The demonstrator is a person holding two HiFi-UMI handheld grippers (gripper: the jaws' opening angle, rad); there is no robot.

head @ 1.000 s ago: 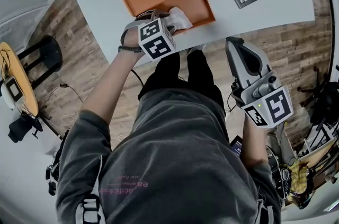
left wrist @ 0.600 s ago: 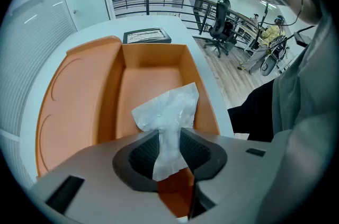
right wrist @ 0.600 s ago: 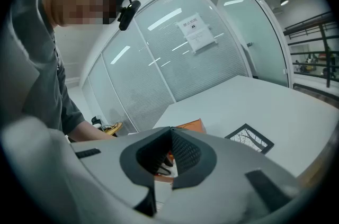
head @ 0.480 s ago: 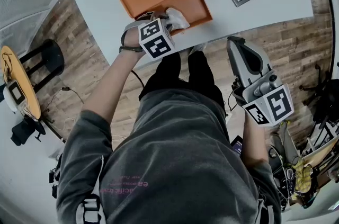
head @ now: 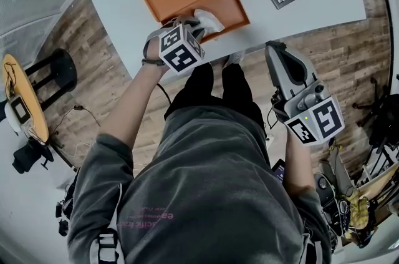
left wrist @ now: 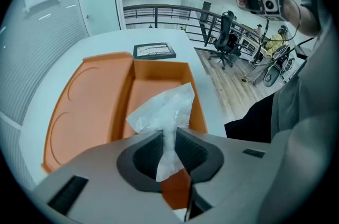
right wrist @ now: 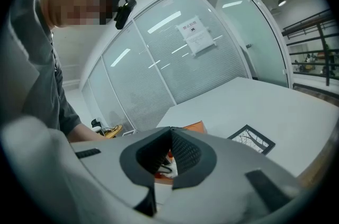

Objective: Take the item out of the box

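Fingers (left wrist: 194, 152) of the left gripper (left wrist: 169, 135), just closing, are pinching the plastic bag (left wrist: 164, 106) by its bunched near end; it is looking light, soft, slippery.

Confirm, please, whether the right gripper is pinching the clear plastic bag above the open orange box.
No: the left gripper is pinching the clear plastic bag above the open orange box, its jaws having just been closing on it; the left gripper view shows this.
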